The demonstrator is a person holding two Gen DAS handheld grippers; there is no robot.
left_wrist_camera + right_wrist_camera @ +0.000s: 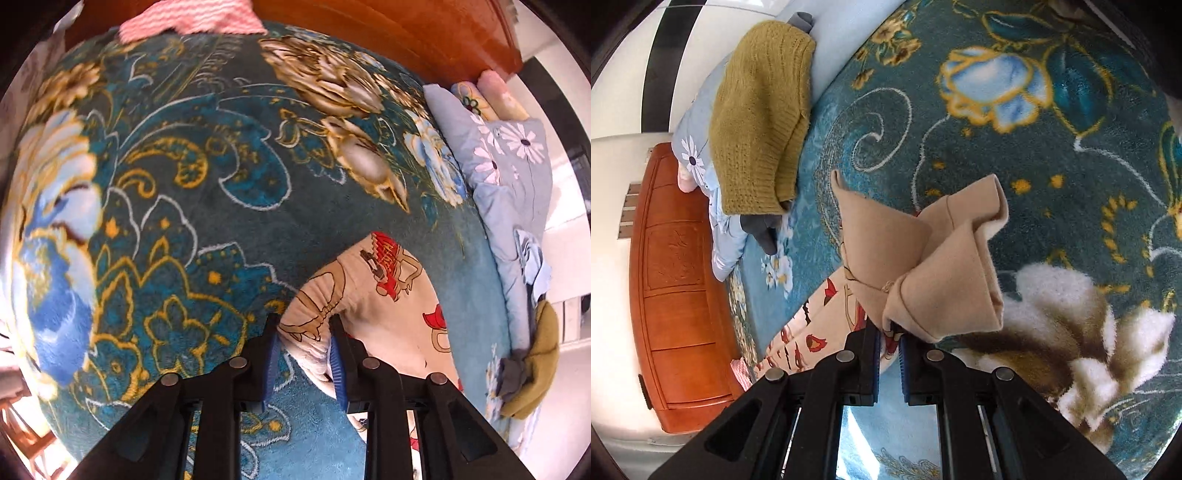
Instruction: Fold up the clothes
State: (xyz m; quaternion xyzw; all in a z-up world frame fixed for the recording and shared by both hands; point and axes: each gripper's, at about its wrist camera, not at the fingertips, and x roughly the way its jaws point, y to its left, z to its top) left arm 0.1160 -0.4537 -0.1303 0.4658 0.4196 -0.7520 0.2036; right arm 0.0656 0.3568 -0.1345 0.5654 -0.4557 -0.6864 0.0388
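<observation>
Over the teal floral blanket [207, 221], the left gripper [304, 354] pinches the elastic waistband of the beige printed trousers [388, 306] while the right gripper [889, 347] clamps their bunched cuffs, likely stretching them flat for folding.

Both wrist views close, angled down, sharing floral blanket [229, 206], mustard sweater [761, 122]

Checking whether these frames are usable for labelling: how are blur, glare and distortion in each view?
Left wrist: strong fisheye bulge, blanket smeared at left edge, window side blown out. Right wrist: sharper, beige garment crisp, white wall overexposed at left.
</observation>
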